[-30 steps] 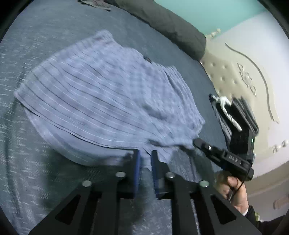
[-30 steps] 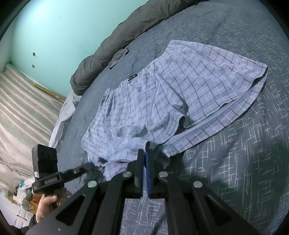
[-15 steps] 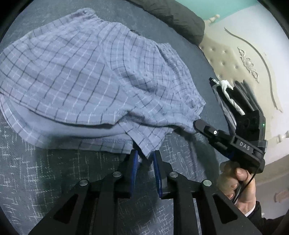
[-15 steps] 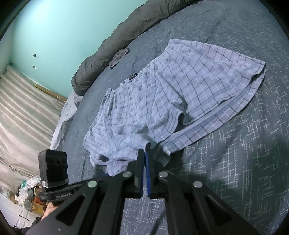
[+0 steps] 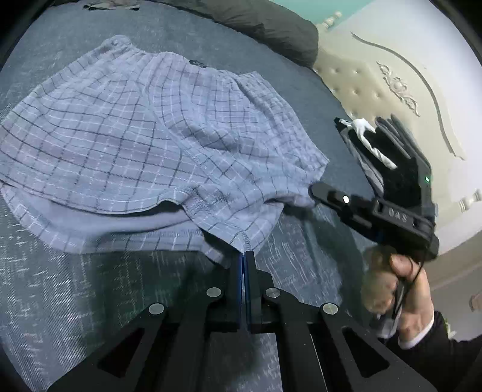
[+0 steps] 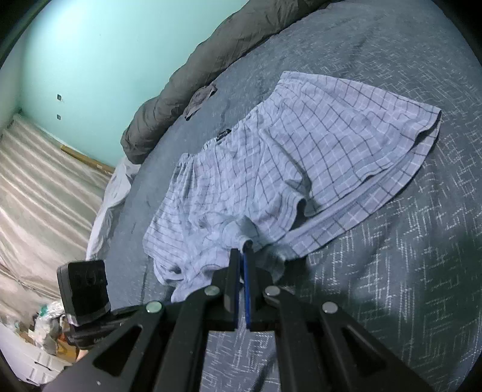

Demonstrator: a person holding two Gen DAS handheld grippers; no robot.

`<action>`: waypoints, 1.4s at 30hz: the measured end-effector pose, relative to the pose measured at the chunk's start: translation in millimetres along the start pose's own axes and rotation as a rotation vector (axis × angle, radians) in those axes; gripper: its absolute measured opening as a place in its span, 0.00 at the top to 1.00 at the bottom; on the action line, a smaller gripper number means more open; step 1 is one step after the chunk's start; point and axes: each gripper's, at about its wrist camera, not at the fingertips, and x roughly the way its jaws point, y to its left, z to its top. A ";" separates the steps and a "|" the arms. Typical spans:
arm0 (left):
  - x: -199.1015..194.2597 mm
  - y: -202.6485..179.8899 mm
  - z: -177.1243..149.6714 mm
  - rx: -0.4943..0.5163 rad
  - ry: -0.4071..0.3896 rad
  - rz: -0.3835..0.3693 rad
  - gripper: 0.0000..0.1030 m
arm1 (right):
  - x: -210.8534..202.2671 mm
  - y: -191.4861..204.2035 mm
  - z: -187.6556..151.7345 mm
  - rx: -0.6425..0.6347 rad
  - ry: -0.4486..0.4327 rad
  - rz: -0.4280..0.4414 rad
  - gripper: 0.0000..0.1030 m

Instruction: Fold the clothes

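Note:
Blue-grey plaid shorts (image 5: 150, 135) lie spread on the dark blue bedspread (image 5: 60, 286). In the left wrist view my left gripper (image 5: 244, 254) is at the near hem, its jaws closing to a tight pinch on the stitched edge. To the right, a hand holds my right gripper (image 5: 314, 193), whose tip grips the shorts' right corner. In the right wrist view the shorts (image 6: 316, 144) stretch away from my right gripper (image 6: 243, 247), which is shut on a bunched fold of the hem.
A dark grey bolster (image 5: 271, 24) runs along the far side of the bed, with a small dark garment (image 6: 200, 99) beside it. Dark folded clothes (image 5: 391, 144) lie by the padded headboard (image 5: 361, 78). A white sheet (image 6: 111, 196) hangs off the bed's edge.
My left gripper slid in to the shorts' near hem and its jaws came together on the edge. The right gripper kept its grip and stayed put.

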 end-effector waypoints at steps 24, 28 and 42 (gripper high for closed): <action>2.1 9.7 -7.7 -0.011 0.021 0.011 0.99 | 19.5 18.6 -19.9 -0.162 0.106 -0.117 0.83; -0.3 10.2 -6.6 -0.002 0.021 0.014 0.99 | 18.8 19.7 -19.5 -0.168 0.119 -0.131 0.98; 3.3 6.9 -9.7 0.015 0.056 0.031 0.99 | 12.4 2.7 -19.4 -0.095 0.178 -0.128 0.99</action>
